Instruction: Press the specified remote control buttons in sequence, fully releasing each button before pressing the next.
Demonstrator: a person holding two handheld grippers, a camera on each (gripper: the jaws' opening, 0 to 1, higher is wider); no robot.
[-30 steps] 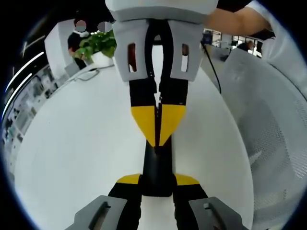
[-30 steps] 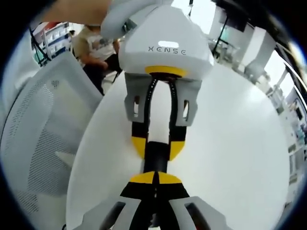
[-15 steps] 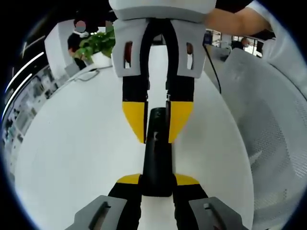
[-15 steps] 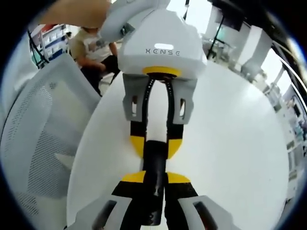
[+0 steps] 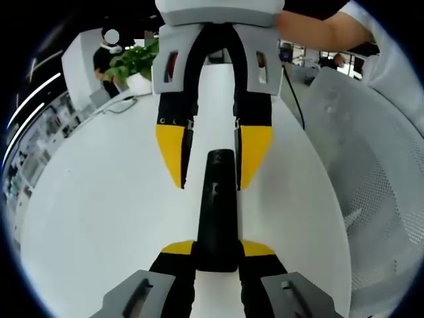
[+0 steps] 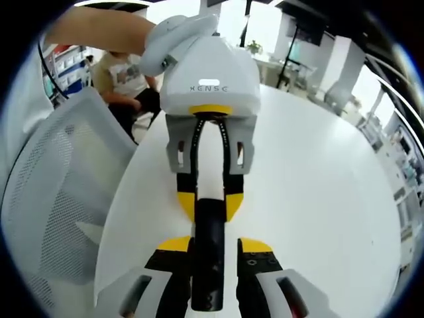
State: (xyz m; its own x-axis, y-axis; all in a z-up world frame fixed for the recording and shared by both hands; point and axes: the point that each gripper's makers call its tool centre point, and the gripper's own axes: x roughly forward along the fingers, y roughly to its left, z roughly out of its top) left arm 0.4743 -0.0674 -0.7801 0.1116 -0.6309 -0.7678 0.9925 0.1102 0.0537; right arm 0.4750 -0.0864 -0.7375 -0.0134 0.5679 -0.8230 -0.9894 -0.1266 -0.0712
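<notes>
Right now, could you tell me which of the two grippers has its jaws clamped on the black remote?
The left gripper: its jaws pinch the remote. The right gripper is open, jaws spread either side.

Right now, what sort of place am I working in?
Probably an open office or lab: a large round white table, a white mesh office chair, and a green potted plant beside a seated person.

A slim black remote control (image 5: 216, 212) lies flat and lengthwise on the white table (image 5: 99, 199).
</notes>
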